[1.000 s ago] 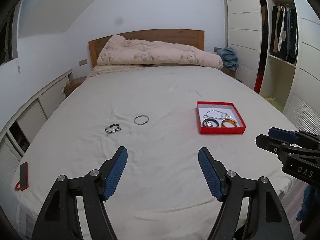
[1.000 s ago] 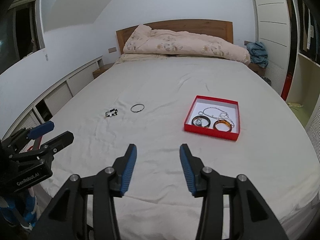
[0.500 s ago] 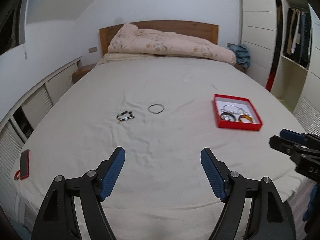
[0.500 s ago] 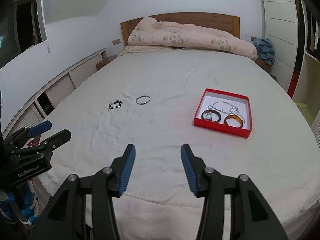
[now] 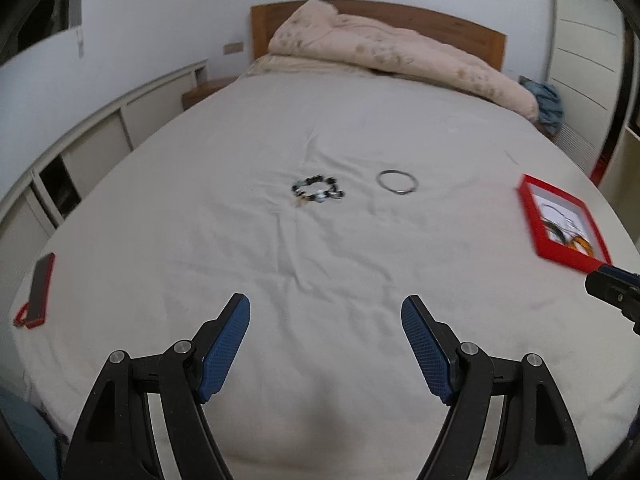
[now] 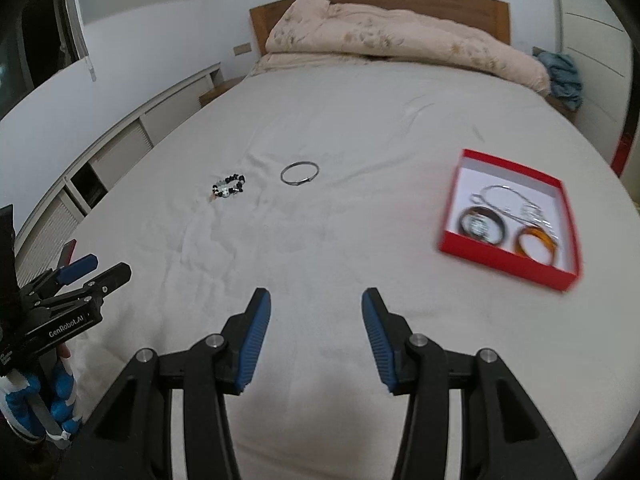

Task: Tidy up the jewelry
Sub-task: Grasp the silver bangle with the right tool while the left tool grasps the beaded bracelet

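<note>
Two grippers hover over the near edge of the bed (image 5: 360,264), and I've got the left gripper (image 5: 326,344) spread wide, the right gripper (image 6: 316,336) open narrower, both empty. Mid-bed lie a beaded bracelet (image 5: 318,191) and a thin metal bangle (image 5: 397,182), side by side, not yet stowed. Toward the right edge, the red box (image 6: 508,258) already holds a chain and two bangles. Roughly half done, I reckon.

Rumpled floral duvet (image 5: 396,54) against wooden headboard (image 5: 452,30); red-cased phone (image 5: 38,288) near bed's (image 5: 320,128) left edge.
</note>
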A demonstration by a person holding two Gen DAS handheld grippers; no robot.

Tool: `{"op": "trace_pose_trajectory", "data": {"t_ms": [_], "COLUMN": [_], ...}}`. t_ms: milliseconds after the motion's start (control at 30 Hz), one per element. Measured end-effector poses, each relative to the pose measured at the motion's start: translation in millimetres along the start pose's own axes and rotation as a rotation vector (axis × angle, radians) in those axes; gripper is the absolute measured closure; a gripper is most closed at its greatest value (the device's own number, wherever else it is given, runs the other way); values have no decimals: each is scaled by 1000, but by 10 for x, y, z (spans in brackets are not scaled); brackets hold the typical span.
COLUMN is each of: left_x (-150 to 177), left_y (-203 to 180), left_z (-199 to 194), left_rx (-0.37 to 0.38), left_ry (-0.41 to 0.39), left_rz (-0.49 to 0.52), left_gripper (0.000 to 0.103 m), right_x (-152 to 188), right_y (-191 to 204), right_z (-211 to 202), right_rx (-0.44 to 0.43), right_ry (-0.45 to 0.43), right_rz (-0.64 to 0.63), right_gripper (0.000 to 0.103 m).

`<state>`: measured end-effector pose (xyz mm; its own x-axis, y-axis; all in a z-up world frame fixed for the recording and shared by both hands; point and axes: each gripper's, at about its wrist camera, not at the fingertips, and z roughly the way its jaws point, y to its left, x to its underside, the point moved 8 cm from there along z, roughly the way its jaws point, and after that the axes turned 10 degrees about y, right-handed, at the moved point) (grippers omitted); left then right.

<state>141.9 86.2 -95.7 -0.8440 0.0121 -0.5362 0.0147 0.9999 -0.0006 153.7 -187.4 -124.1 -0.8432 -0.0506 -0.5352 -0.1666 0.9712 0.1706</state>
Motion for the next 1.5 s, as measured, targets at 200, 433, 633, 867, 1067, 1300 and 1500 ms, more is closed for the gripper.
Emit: {"op": "trace_pose_trajectory", "data": {"t_ms": [200,433,633,867,1067,1300,1500], "left_x": [-417,-1044,-1376,-1305,-1346,-1419,-1414], "left_y": [223,476,535,444,369,255,318], "left_z": [631,1332,1784,2081,2131,2158,2060], "left_rx": [10,-3,-25,-7,-17,-35,-73], "left_ry": [40,62,91,153,145,118,76], "left_rz": [-67,-116,-81,2,65,136,136], "left_gripper": [33,40,46,52,62,89,89], "right_x": [-488,-1186,-1637,-1842,-1913,-1943,-2036], "right_y": [19,-70,-52,-71,43,188,211], "right_z": [676,1438,2056,2567,2757,2860,2716], "right_rx": [-37,-44,-63,-39,18,69,109], "right_ry": [25,19,43,106,136,117,36], "right_rz": [-31,-44,-57,-71,-204,-323,-336], "right_gripper": [57,57,58,65,67,97,99]}}
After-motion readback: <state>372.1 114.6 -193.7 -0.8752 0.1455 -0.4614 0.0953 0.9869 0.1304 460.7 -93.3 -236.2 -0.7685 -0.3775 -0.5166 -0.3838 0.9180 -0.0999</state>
